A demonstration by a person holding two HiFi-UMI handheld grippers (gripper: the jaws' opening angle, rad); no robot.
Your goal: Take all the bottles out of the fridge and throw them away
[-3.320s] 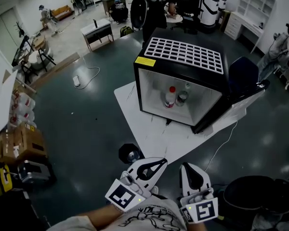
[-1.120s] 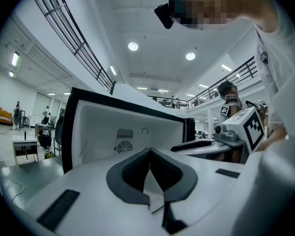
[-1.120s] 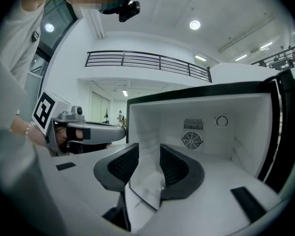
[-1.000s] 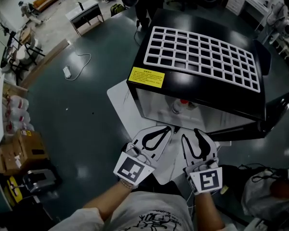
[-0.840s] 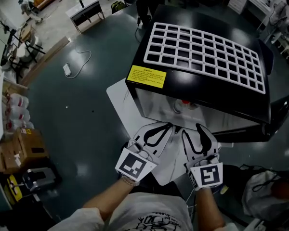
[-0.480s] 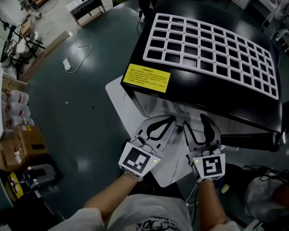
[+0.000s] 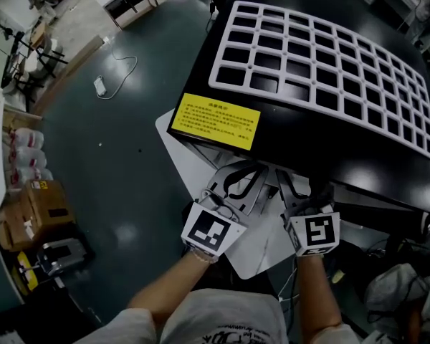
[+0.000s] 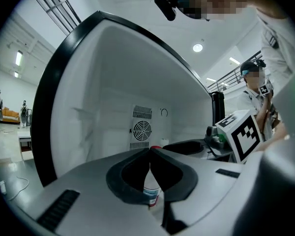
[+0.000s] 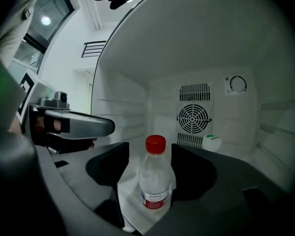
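Note:
A clear bottle with a red cap [image 9: 155,181] stands on the white floor inside the fridge [image 7: 308,120], between the jaws of my right gripper [image 9: 151,155]. Those jaws are opening and the pads do not touch it. A second bottle with a green-marked white cap [image 9: 212,141] sits at the back by the fan grille [image 9: 193,118]. My left gripper [image 8: 150,150] is shut with nothing in it; the red-capped bottle [image 8: 152,195] shows behind its tips. In the head view my left gripper [image 7: 249,169] and right gripper [image 7: 297,181] reach under the fridge's black top, which hides the bottles.
A white grid rack [image 7: 322,56] lies on the fridge top beside a yellow label [image 7: 215,120]. The fridge stands on a white board [image 7: 190,156]. Cardboard boxes [image 7: 36,210] sit at the left, and a cable [image 7: 118,74] lies on the dark floor.
Both grippers have moved forward into the fridge opening and my head has come over the fridge top, so the bottles left the head view. The right jaws have spread wider.

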